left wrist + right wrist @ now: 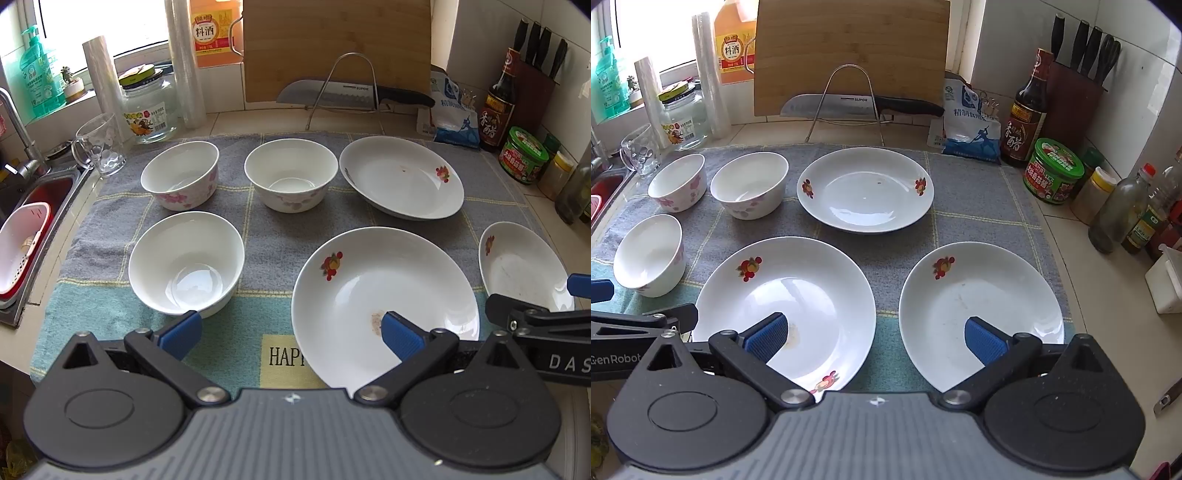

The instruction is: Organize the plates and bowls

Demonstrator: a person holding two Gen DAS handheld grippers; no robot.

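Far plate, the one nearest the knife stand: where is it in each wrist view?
Left wrist: far plate sits upper right of centre, right of the two back bowls.
Right wrist: far plate sits upper centre, just right of the same bowls.
Shared landmark: the wire knife stand holding the cleaver, directly behind the plate in both.

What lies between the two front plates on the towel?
Nothing: between the front-left plate and the front-right plate only a bare strip of checked towel shows, clearest in the right wrist view.

I'm at a home kitchen counter: sink (48, 192), knife block (1075, 99), cutting board (849, 55), vinegar bottle (1027, 114) along the tiled wall.
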